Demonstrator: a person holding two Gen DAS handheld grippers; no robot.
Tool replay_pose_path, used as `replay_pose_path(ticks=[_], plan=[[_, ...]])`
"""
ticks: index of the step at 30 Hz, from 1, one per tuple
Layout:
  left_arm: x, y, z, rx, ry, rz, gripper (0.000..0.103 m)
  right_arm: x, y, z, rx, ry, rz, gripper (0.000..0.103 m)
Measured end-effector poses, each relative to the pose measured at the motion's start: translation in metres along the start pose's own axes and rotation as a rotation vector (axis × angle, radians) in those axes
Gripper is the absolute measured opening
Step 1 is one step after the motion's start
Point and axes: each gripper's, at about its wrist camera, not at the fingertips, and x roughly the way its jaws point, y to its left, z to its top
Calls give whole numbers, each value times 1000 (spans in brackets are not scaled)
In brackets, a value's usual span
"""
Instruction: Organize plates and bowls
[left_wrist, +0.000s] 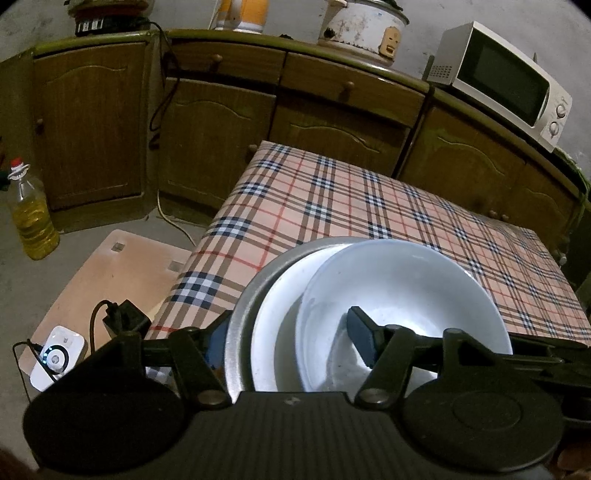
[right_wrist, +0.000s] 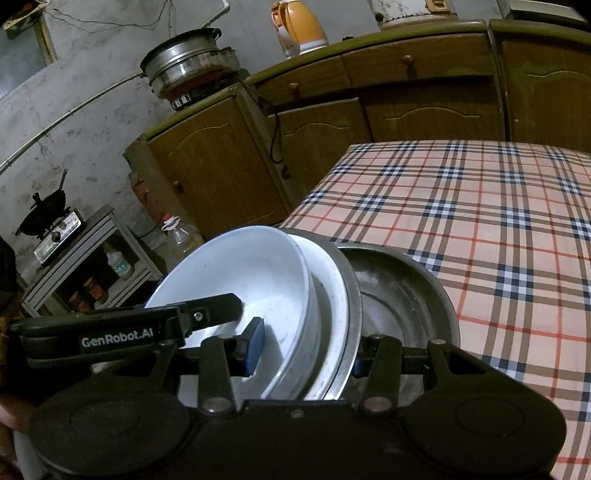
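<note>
**Stack of dishes gripped from both sides over the table's near edge**

Dishes sit nested between two grippers: a white bowl (left_wrist: 402, 291) inside a white plate (left_wrist: 273, 332), both inside a metal basin (left_wrist: 236, 325) of dull grey steel. In the left wrist view the stack fills the span from 6 to 3 o'clock, low in the picture, over the near edge of the checked tablecloth (left_wrist: 332, 206).

The left gripper (left_wrist: 291, 343) stands about half open, closed across the stack's rims: its right finger lies inside the bowl, its left finger outside the basin wall at 9 o'clock of the stack. The pads appear to press on the rims, though the contact on the outer side is partly hidden.

The right gripper (right_wrist: 306, 350) holds the opposite side likewise, one blue pad inside the bowl, the other finger beyond the basin rim (right_wrist: 354, 295) toward 3 o'clock. A second, wider metal pan (right_wrist: 406, 291) lies just beside the stack at 2 o'clock in this view; whether it touches the stack I cannot tell.

Both hands are equally near, and the stack lies straight ahead of each. The dishes are round, smooth and glazed or polished, so they likely slip against one another; the bowl sits off-centre, tilted toward 3 o'clock in the left view. Any coming move probably turns on keeping both grips level together.
</note>
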Motion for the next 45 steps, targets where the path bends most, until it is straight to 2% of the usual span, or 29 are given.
replay_pose_path(ticks=[18,32,39,45], plan=[[20,9,10,-5,-21,-36,65,21,-2,13,-20,-25,-32,56],[43,-1,3,-1,23,-76,65,23,-24,5,9,-7,-78,56],[51,-2,-1,0,46,-71,66,27,-32,1,24,16,-82,56],[51,-5,-2,7,35,-57,66,29,-35,0,28,24,-73,56]])
